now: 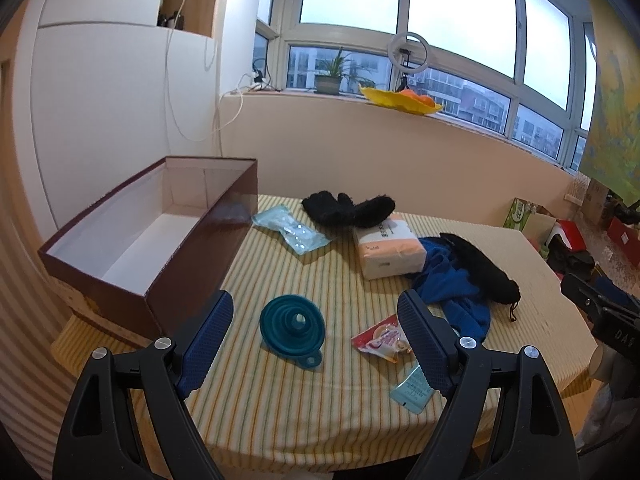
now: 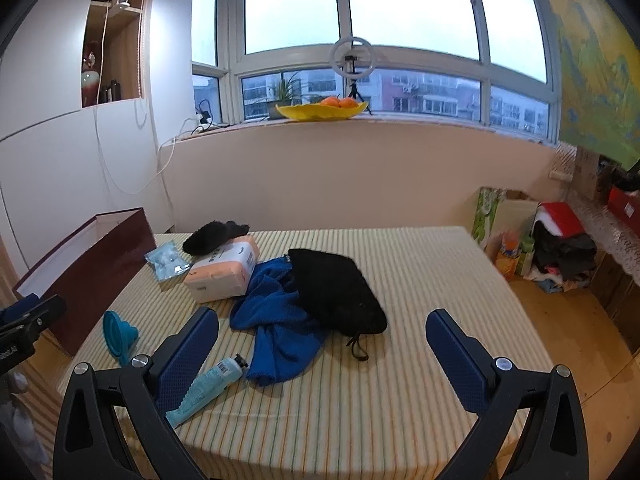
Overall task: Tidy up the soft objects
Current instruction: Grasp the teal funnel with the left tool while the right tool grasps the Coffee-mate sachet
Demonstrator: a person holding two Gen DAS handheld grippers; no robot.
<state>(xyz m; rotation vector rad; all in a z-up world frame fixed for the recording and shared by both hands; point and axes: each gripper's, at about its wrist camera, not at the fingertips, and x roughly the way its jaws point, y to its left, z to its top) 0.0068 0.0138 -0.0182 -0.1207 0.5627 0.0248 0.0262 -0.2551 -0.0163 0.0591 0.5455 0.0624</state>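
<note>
Both grippers, left gripper (image 1: pixel 316 332) and right gripper (image 2: pixel 322 350), gape wide over the striped tablecloth (image 2: pixel 420 280); window (image 2: pixel 408 4) behind.

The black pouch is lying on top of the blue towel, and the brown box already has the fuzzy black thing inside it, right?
Not quite. The box is empty; the left wrist view shows its bare white inside. The fuzzy black thing lies on the table. The pouch does lie on the towel.

Blue towel (image 2: pixel 276 320) crumpled under black pouch (image 2: pixel 336 292)
</note>
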